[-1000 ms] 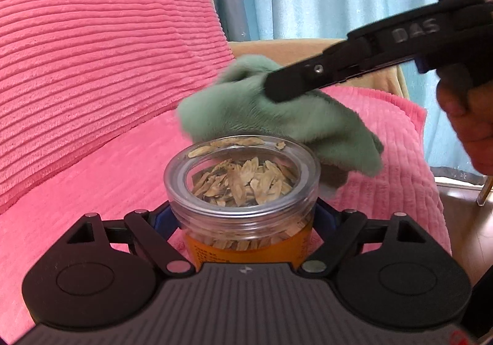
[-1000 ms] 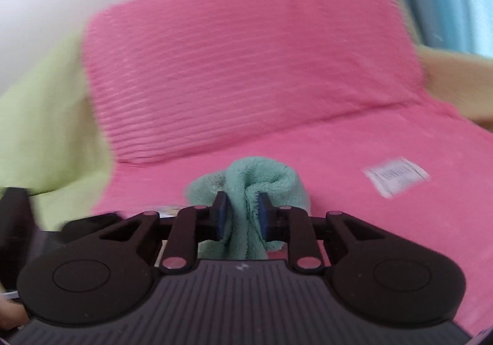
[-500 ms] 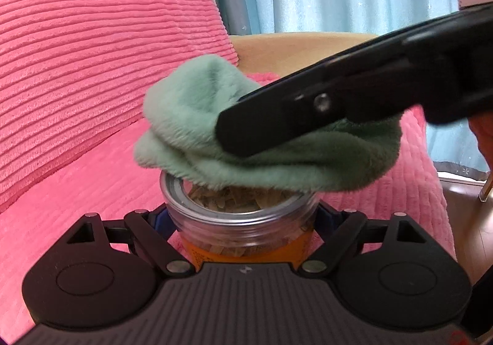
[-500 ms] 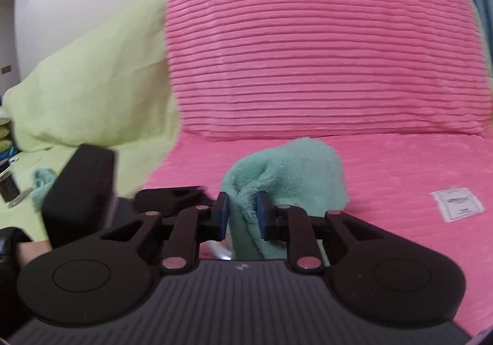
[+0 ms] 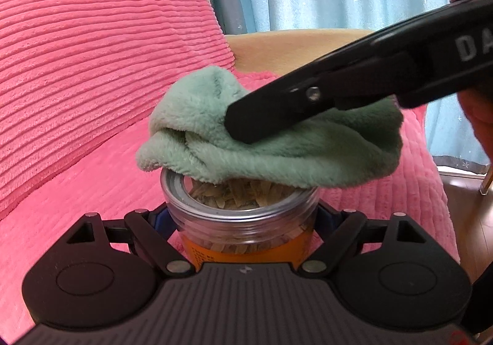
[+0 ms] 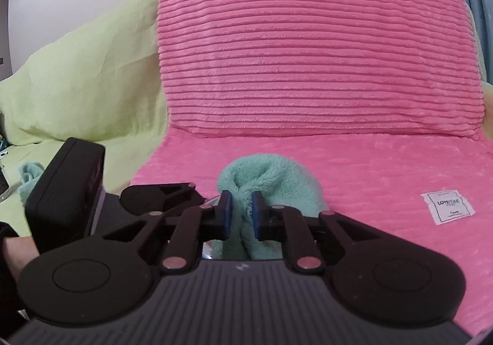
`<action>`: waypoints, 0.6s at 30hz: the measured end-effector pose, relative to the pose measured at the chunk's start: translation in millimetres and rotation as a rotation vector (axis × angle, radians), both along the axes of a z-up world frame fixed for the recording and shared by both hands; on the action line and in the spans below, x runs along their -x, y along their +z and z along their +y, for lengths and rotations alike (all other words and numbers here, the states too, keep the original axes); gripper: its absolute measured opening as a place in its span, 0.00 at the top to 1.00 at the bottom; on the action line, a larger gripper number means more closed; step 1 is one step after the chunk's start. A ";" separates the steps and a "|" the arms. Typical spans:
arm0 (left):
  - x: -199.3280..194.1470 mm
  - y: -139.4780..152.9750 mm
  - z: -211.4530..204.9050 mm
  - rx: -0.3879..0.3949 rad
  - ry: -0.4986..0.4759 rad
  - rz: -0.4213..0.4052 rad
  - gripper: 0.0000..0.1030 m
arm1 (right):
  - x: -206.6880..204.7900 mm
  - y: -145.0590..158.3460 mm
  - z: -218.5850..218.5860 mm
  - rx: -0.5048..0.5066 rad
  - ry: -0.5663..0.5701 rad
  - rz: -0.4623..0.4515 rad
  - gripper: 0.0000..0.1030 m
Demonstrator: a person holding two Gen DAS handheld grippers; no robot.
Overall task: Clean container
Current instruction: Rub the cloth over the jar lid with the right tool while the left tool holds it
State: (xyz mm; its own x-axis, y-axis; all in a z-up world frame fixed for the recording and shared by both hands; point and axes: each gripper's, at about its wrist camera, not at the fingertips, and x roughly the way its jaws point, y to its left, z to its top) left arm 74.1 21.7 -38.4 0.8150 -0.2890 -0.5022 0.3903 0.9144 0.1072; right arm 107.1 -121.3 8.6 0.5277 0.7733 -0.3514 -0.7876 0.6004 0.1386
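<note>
— How is each tool set, and what is held?

— The left gripper (image 5: pixel 242 218) is seen clamped on the container (image 5: pixel 243 221), a clear jar with an orange label, gripped at both sides just below its lid at 6 o'clock in the left wrist view. Dried slices are seen through the clear lid. The right gripper (image 6: pixel 241 215) is closed on a green cloth (image 6: pixel 271 187), a bunched fold of which is pinched between the blue pads (image 6: pixel 226 212). In the left view the cloth (image 5: pixel 277 154) is laid on the far part of the lid, with the right gripper (image 5: pixel 246 129) reaching in from 2 o'clock.

— Can any writing be read?

— "DA" is printed in white on the right gripper's arm at 3 o'clock, cut off by the frame edge. The small print on the orange label cannot be read. On the pink blanket (image 6: pixel 308 67), a white tag (image 6: pixel 448 206) is found at 3 o'clock in the right view, marked "LOVE"; the rest is too small.
</note>
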 end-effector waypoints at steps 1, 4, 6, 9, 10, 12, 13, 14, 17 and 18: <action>0.3 0.0 0.0 0.001 0.001 0.000 0.17 | 0.1 1.1 -0.8 -0.001 0.007 0.010 0.89; 1.0 -0.1 0.0 0.002 0.002 0.000 0.17 | -0.4 2.8 -2.0 -0.023 0.035 0.051 0.89; 1.6 -0.2 0.0 0.003 0.003 0.001 0.17 | 1.5 2.2 0.3 -0.036 0.053 0.065 0.89; 2.4 -0.2 0.0 0.005 0.005 0.001 0.17 | 4.2 1.3 3.7 -0.056 0.079 0.085 0.89; 2.3 -0.2 -0.1 0.005 0.005 0.001 0.17 | 5.2 1.0 4.8 -0.063 0.088 0.091 0.89; 1.4 -0.4 -0.6 0.006 0.008 0.000 0.17 | 4.9 -0.9 10.0 -0.071 0.083 0.084 0.89; 0.9 -0.9 -1.5 0.007 0.010 -0.001 0.17 | 3.9 -2.2 12.4 -0.076 0.079 0.082 0.89; 0.3 -1.3 -2.4 0.008 0.012 -0.002 0.17 | 1.4 -3.4 13.6 -0.082 0.067 0.080 0.89; 0.0 -2.3 -4.4 0.001 0.013 -0.007 0.17 | -5.7 -6.2 15.6 -0.091 0.018 0.067 0.90; 0.0 -2.4 -5.7 -0.003 0.013 -0.009 0.17 | -7.6 -6.2 15.5 -0.087 -0.005 0.057 0.91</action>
